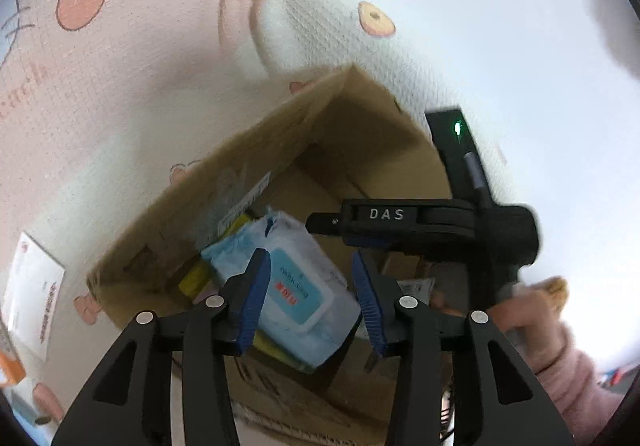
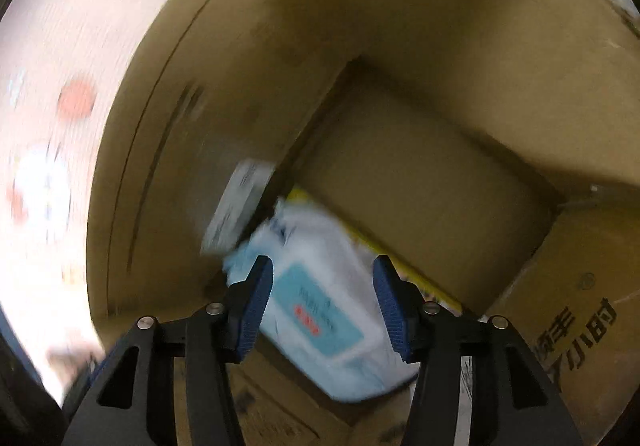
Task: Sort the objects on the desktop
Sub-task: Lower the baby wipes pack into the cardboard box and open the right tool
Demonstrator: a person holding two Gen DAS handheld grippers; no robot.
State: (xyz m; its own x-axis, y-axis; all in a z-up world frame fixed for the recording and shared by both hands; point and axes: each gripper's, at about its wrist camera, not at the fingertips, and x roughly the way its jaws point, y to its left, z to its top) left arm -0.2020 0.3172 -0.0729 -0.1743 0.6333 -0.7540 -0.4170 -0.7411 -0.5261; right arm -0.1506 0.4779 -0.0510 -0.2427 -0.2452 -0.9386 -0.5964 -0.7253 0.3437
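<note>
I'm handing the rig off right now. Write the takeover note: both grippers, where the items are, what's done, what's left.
Left gripper: open, empty, above the box opening.
Right gripper: open, empty, jaws either side of the wipes; contact unclear, view blurred.
Brown cardboard box: holds the pale blue soft wet-wipes pack, lying on a yellow flat packet.
Done: wipes and yellow packet are boxed.
Left: white printed card remains outside on the pink patterned tablecloth.

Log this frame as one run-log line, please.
left gripper: open, above box | right gripper: open, over wipes pack | wipes pack: inside cardboard box
</note>
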